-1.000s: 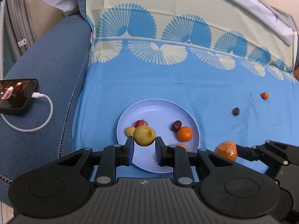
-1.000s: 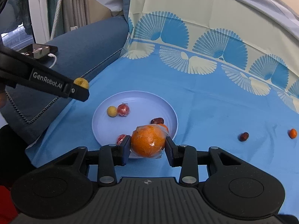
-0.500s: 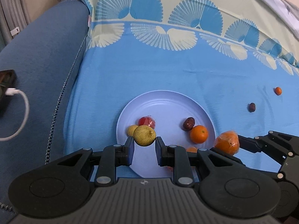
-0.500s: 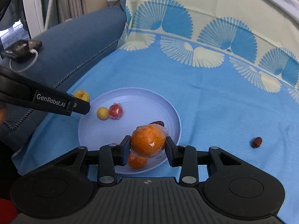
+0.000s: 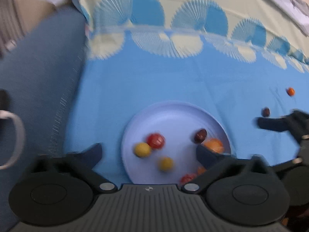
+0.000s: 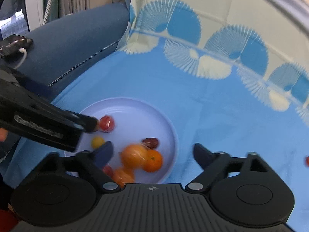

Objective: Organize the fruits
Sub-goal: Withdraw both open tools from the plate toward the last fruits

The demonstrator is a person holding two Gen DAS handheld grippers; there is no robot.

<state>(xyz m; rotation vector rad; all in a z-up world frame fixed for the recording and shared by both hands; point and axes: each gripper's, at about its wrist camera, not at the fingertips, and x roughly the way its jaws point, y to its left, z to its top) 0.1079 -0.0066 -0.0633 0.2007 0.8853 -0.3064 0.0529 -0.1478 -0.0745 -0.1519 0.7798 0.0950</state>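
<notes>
Over the lilac plate [image 5: 173, 105] my left gripper [image 5: 148, 152] stands wide, its jaws opening with nothing pressed between them. The yellow fruit [image 5: 165, 164] it let go lies on the plate near another yellow fruit [image 5: 142, 149] and a red one [image 5: 156, 140]. My right gripper [image 6: 153, 150] is wide too, jaws opening. The wrapped orange [image 6: 134, 155] lies free on the plate [image 6: 171, 127], against a smaller orange [image 6: 154, 160] and a dark date [image 6: 150, 142]. The frames are blurred.
A small orange fruit [image 5: 290, 91] and a dark date [image 5: 266, 112] lie on the blue cloth to the right of the plate. A phone [image 6: 15, 42] on a white cable rests on the blue sofa arm at left.
Both grippers have opened. The yellow fruit dropped from the left one onto the plate, and the wrapped orange dropped from the right one beside the smaller orange.
</notes>
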